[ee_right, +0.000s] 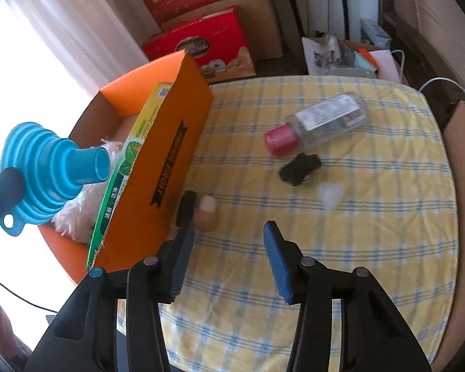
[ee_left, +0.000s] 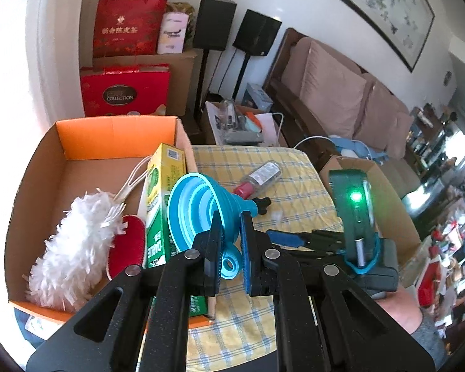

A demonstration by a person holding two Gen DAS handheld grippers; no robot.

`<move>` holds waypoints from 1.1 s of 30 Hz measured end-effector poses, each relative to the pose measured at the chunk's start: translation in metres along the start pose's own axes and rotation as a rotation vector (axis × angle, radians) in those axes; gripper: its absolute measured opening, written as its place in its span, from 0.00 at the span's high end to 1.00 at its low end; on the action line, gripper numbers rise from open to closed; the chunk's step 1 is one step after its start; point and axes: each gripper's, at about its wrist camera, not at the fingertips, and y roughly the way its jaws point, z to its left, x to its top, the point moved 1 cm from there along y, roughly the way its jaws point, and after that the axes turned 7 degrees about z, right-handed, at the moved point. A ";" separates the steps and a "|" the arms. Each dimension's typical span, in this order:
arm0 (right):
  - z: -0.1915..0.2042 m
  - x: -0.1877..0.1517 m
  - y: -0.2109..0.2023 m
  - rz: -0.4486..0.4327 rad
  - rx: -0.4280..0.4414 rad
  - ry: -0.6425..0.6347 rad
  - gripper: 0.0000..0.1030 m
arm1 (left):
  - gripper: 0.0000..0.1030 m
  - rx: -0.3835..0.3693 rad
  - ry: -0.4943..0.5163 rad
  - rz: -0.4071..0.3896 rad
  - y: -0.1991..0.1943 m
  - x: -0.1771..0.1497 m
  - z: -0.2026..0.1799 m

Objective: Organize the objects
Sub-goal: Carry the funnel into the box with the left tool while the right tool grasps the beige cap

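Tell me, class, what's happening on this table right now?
A person is tidying things into an orange box. The left gripper is shut on the rim of a blue funnel, held up beside the box, which already holds a white duster, a red brush and a green carton. The right gripper is open above the checked cloth, near a small capsule. A bottle and a black clip lie further off.

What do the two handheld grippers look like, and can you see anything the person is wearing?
Both grippers are matte black, speckled plastic linkages with round silver pivot pins. Each left gripper and right gripper ends in two flat fingers faced with ribbed blue pads. In the left wrist view, the other gripper carries a dark green module with a lit green light, strapped by a turquoise band. A grey sleeve shows.
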 end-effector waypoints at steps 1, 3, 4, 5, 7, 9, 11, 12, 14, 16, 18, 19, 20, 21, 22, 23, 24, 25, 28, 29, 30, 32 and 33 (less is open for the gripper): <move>0.002 0.001 0.005 0.008 0.006 -0.003 0.56 | 0.91 0.000 -0.003 0.000 0.000 -0.001 0.002; 0.007 0.002 0.012 0.020 0.008 -0.013 0.58 | 0.91 -0.001 -0.008 0.001 0.000 -0.001 0.005; 0.010 0.003 0.016 0.025 0.003 -0.024 0.58 | 0.91 -0.002 -0.012 0.001 0.000 -0.002 0.008; 0.012 0.003 0.019 0.030 0.001 -0.033 0.58 | 0.91 -0.002 -0.014 0.001 0.000 -0.002 0.010; 0.016 0.002 0.027 0.043 -0.014 -0.050 0.58 | 0.91 -0.004 -0.021 0.002 0.000 -0.003 0.013; 0.019 0.002 0.033 0.048 -0.029 -0.066 0.58 | 0.91 -0.005 -0.025 0.002 0.000 -0.003 0.016; 0.023 0.001 0.038 0.050 -0.051 -0.088 0.58 | 0.91 -0.009 -0.029 0.005 0.001 -0.004 0.019; 0.025 0.000 0.042 0.050 -0.069 -0.105 0.58 | 0.95 -0.012 -0.031 0.006 0.002 -0.005 0.019; 0.029 -0.001 0.046 0.047 -0.100 -0.133 0.58 | 0.96 -0.018 -0.035 0.008 0.002 -0.004 0.020; 0.032 -0.001 0.052 0.044 -0.129 -0.153 0.58 | 0.97 -0.018 -0.035 0.011 0.004 -0.004 0.021; 0.033 0.000 0.055 0.039 -0.137 -0.156 0.58 | 0.97 -0.017 -0.037 0.015 0.006 -0.004 0.022; 0.033 0.000 0.057 0.037 -0.134 -0.156 0.58 | 0.97 -0.018 -0.039 0.020 0.007 -0.004 0.024; 0.033 0.000 0.058 0.036 -0.134 -0.157 0.58 | 0.97 -0.018 -0.041 0.023 0.008 -0.004 0.024; 0.033 0.001 0.059 0.034 -0.137 -0.159 0.58 | 0.97 -0.017 -0.042 0.024 0.008 -0.005 0.025; 0.033 0.002 0.060 0.026 -0.142 -0.168 0.58 | 0.97 -0.014 -0.043 0.024 0.008 -0.005 0.026; 0.033 0.002 0.060 0.018 -0.148 -0.178 0.59 | 0.97 -0.013 -0.044 0.025 0.009 -0.006 0.028; 0.034 0.002 0.061 0.011 -0.151 -0.190 0.66 | 0.97 -0.011 -0.045 0.026 0.009 -0.006 0.029; 0.036 0.003 0.062 0.006 -0.147 -0.204 0.73 | 0.97 -0.007 -0.047 0.029 0.009 -0.007 0.030; 0.037 0.003 0.062 0.001 -0.169 -0.212 0.76 | 0.93 -0.002 -0.049 0.059 0.012 -0.009 0.035; 0.035 0.003 0.061 0.000 -0.169 -0.206 0.76 | 0.90 0.003 -0.052 0.065 0.012 -0.011 0.037; 0.033 0.002 0.059 -0.002 -0.162 -0.197 0.76 | 0.80 0.005 -0.055 0.064 0.012 -0.013 0.040; 0.029 0.002 0.054 -0.005 -0.154 -0.182 0.76 | 0.65 0.025 -0.069 0.057 0.010 -0.017 0.049; 0.026 0.002 0.051 -0.007 -0.158 -0.175 0.76 | 0.61 0.030 -0.079 0.053 0.010 -0.020 0.053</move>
